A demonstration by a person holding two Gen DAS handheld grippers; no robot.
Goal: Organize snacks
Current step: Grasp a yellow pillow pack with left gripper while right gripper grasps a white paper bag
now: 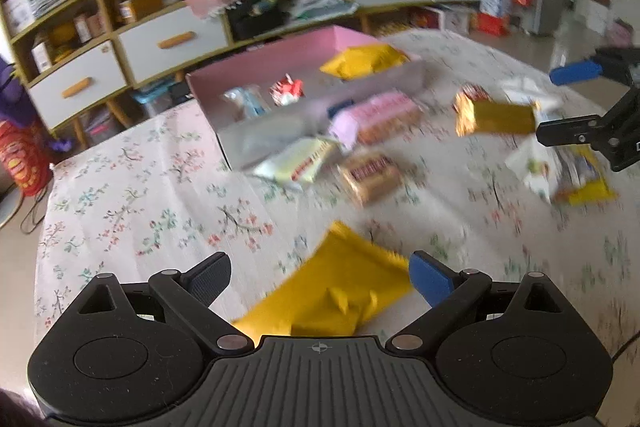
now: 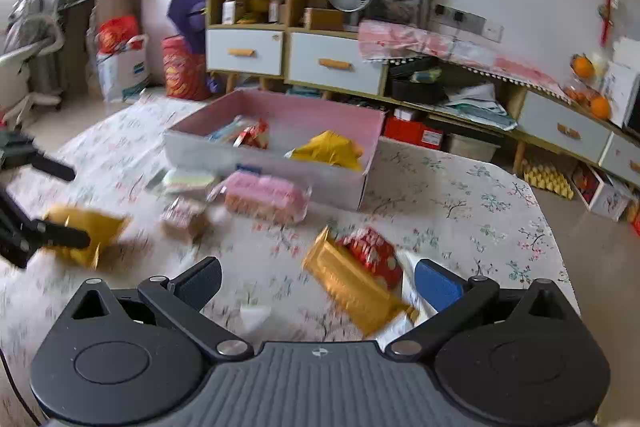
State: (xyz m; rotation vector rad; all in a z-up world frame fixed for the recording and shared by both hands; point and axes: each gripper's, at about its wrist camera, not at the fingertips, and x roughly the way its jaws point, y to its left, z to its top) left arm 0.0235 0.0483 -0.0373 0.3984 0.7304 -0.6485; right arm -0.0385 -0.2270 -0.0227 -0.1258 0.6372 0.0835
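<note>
A: What lies between the fingers of the left gripper (image 1: 320, 277)?

B: A crinkled yellow foil snack packet (image 1: 332, 291), flat on the floral tablecloth (image 1: 132, 203). The jaws stand wide apart on either side of it, released, neither pad touching it.

A: And the right gripper (image 2: 318, 281)?

B: Also spread wide, grasping nothing. A long gold-wrapped bar (image 2: 352, 287) lies on the cloth between its fingers, tilted, with a red and white patterned packet (image 2: 372, 253) just beside it and white wrappers under its near end.

A: Where is the box?

B: The shallow pink cardboard box (image 1: 280, 55) sits at the far side of the table. Inside are a yellow bag (image 1: 364, 61), a red and white packet (image 1: 286, 89) and a pale blue one (image 1: 248, 101).

A: Anything in the way?

B: Against the box's near wall lie a pink biscuit pack (image 1: 380, 117), a pale green and white packet (image 1: 296, 163) and a small brown wrapped bar (image 1: 370, 175). They lie between both grippers and the box. The frames are blurred, so no labels can be read.
</note>
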